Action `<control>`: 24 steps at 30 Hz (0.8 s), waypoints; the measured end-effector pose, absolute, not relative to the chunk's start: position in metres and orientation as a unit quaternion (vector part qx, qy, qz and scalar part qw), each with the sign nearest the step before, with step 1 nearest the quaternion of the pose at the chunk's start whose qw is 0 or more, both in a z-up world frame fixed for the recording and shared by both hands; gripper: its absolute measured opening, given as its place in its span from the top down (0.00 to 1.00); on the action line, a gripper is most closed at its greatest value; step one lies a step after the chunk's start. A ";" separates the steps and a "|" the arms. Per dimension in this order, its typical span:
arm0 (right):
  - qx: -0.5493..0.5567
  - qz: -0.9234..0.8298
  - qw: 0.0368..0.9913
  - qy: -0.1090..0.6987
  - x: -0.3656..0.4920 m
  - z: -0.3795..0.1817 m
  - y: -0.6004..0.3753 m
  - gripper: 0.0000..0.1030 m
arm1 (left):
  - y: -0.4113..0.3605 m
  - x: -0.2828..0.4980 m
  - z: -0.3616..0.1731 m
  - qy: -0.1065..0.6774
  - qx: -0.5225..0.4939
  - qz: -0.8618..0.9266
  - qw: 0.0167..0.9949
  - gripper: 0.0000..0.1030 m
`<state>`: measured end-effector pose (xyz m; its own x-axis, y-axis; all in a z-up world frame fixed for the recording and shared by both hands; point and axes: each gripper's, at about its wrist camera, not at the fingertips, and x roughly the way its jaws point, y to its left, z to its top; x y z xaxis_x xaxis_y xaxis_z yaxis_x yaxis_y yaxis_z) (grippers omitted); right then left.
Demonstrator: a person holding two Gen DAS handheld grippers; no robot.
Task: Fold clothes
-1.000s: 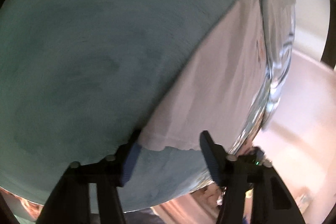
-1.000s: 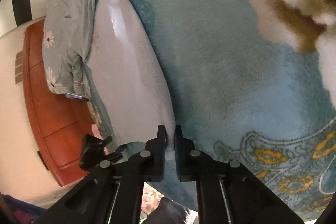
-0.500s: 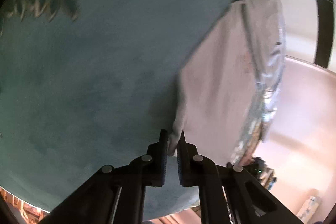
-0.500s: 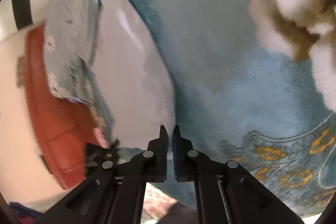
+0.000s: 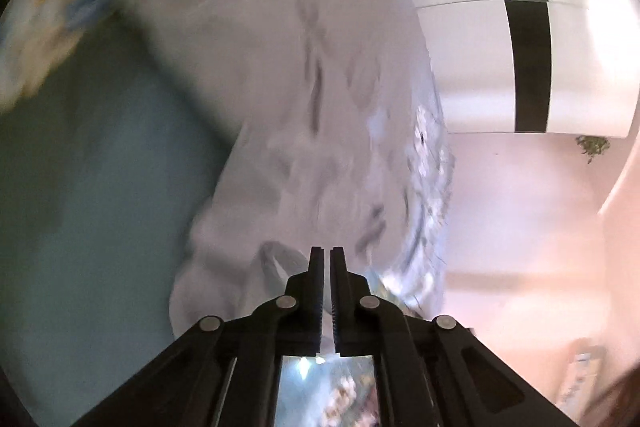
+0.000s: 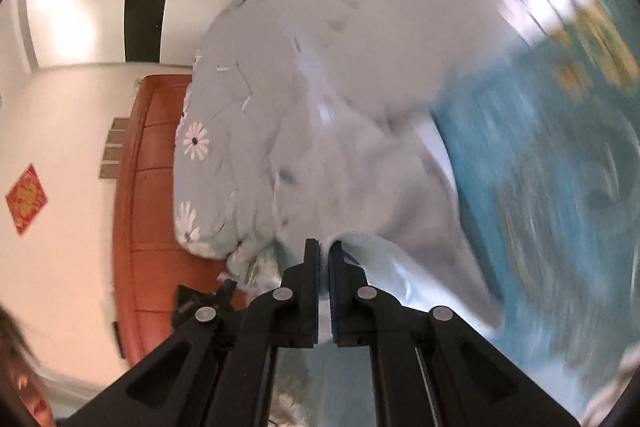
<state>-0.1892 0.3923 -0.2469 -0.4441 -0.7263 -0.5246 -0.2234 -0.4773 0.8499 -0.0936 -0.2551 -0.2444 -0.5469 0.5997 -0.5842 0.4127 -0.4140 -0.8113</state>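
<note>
Left gripper (image 5: 325,259): jaws pinched together on the near edge of the shirt (image 5: 304,99), a thin fold of cloth between the pads. A second ago they stood wide astride that hem; they have just been closing and now have it.

Shirt, left view: pale, rumpled and blurred, rising away from the gripper toward the top of the picture. A second ago it lay flat on the blanket (image 5: 88,187); now its near end is off it.

Blanket: blue-green, under and to the left of the shirt, with a patterned border at the far edge.

Quilt (image 6: 216,131): grey-blue with daisies, bunched just beside the shirt on the side away from the blanket, against the red-brown headboard (image 6: 148,179).

Right gripper (image 6: 325,251): jaws as good as closed, clamped on another corner of the shirt (image 6: 360,131). It had this grip a second ago too.

Shirt, right view: billowing up between gripper and quilt, its underside showing near the jaws.

Change: both corners are now held and both views have swung up from the bed toward the wall, with heavy blur, so the near edge is being lifted fast.

Meaning: I judge this the carry-over of a fold, the near hem going toward the far end of the shirt. The fold is not yet laid down.

Risk: the quilt lies close, so the hem could land on it.
</note>
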 end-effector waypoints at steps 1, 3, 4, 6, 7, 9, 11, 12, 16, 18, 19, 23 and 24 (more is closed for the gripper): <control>0.497 -0.707 0.174 -0.471 -0.207 -0.245 0.393 0.96 | -0.261 -0.115 -0.243 -0.531 -0.468 0.704 0.064 0.96; 0.504 -0.710 0.164 -0.465 -0.235 -0.247 0.397 0.96 | -0.267 -0.145 -0.250 -0.530 -0.474 0.700 0.063 0.96; 0.515 -0.711 0.155 -0.454 -0.252 -0.252 0.394 0.96 | -0.257 -0.165 -0.266 -0.527 -0.480 0.699 0.052 0.96; 0.532 -0.708 0.138 -0.444 -0.271 -0.263 0.393 0.96 | -0.249 -0.176 -0.274 -0.520 -0.490 0.697 0.058 0.97; 0.534 -0.705 0.133 -0.447 -0.276 -0.270 0.393 0.96 | -0.242 -0.181 -0.279 -0.514 -0.498 0.695 0.065 0.97; 0.539 -0.699 0.120 -0.453 -0.280 -0.279 0.393 0.95 | -0.222 -0.185 -0.284 -0.467 -0.525 0.707 0.083 0.94; 0.544 -0.694 0.110 -0.458 -0.279 -0.285 0.394 0.93 | -0.198 -0.187 -0.293 -0.403 -0.570 0.710 0.093 0.79; 0.548 -0.691 0.103 -0.460 -0.278 -0.288 0.397 0.93 | -0.190 -0.187 -0.297 -0.381 -0.590 0.705 0.097 0.73; 0.550 -0.696 0.111 -0.448 -0.270 -0.280 0.403 0.86 | -0.181 -0.188 -0.305 -0.363 -0.621 0.688 0.097 0.61; 0.549 -0.709 0.116 -0.427 -0.262 -0.269 0.403 0.64 | -0.185 -0.185 -0.306 -0.363 -0.631 0.680 0.082 0.58; 0.552 -0.718 0.115 -0.409 -0.257 -0.263 0.402 0.63 | -0.187 -0.186 -0.308 -0.365 -0.636 0.676 0.074 0.58; 0.579 -0.736 0.099 -0.336 -0.254 -0.256 0.390 0.63 | -0.191 -0.183 -0.308 -0.358 -0.653 0.666 0.049 0.57; 0.583 -0.737 0.100 -0.326 -0.255 -0.257 0.387 0.63 | -0.191 -0.182 -0.307 -0.361 -0.652 0.665 0.050 0.57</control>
<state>-0.2553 0.3871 -0.2570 -0.2995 -0.5274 -0.7951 -0.2334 -0.7675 0.5971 -0.1822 -0.1911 -0.3073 -0.1445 0.5366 -0.8314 0.4049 -0.7346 -0.5445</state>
